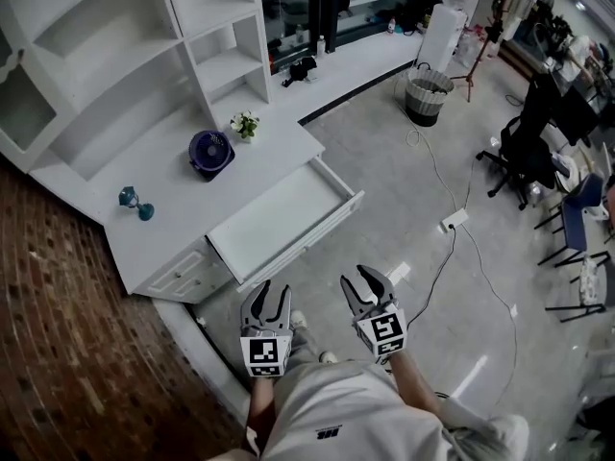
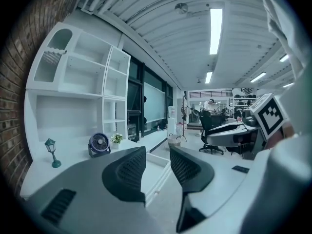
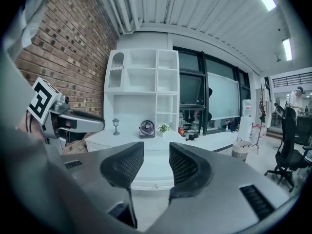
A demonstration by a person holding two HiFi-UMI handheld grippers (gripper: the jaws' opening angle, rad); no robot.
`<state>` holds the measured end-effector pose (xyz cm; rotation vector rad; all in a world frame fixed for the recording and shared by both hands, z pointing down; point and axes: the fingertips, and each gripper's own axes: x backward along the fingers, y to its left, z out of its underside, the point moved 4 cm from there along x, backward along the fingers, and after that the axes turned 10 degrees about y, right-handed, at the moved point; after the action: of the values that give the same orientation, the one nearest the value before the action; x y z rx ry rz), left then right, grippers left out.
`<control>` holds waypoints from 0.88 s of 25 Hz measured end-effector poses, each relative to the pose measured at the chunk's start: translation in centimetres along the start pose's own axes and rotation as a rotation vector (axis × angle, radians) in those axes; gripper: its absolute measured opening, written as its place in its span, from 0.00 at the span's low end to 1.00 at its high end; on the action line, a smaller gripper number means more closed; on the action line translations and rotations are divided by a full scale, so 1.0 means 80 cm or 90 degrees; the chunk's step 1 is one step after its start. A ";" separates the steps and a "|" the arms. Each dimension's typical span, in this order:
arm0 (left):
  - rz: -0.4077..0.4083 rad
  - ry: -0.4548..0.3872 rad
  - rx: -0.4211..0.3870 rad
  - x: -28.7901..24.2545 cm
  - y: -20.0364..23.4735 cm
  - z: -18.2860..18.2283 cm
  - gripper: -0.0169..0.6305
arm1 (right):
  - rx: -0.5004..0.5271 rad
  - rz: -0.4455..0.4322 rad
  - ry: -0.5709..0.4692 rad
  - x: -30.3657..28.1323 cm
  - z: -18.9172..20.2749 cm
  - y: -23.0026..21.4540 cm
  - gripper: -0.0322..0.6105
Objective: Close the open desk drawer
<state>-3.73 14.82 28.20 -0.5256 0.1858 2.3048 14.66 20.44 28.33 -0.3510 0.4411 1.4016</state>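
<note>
Nearest to us, the left gripper [image 1: 267,294] and the right gripper [image 1: 362,282] hang side by side over the pale grey floor [image 1: 394,185], both pointing towards the desk. In each gripper's own view its dark ribbed fingers [image 2: 127,172] stand apart with nothing between them, on the right [image 3: 187,167] as on the left.

Just beyond them is the white desk drawer [image 1: 279,221], pulled well out from under the tabletop, and its flat bottom looks bare. Its long white front panel [image 1: 309,241] faces us, near the fingertips but apart from them. The right gripper view shows a small round knob [image 3: 157,185] at its middle.

Farther off, the white tabletop [image 1: 173,224] carries a teal lantern-shaped ornament [image 1: 135,202], a round purple desk fan [image 1: 210,152] and a small potted plant [image 1: 245,123]. Behind these rises a tall white open shelf unit [image 1: 106,56].

We judge this to be the approach: the drawer is open and nothing presses on it yet. Next we need to set a gripper against the front panel near the knob and push straight towards the far left, along the runners. Pushing at one end might skew the drawer. No grasp seems needed.
</note>
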 end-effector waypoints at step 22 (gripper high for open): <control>0.130 0.095 -0.003 -0.179 0.104 0.047 0.27 | -0.066 0.062 0.110 -0.189 0.032 -0.024 0.31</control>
<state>-1.70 0.75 37.48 -0.7100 0.3198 2.4640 15.13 8.34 37.96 -0.5432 0.5338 1.4989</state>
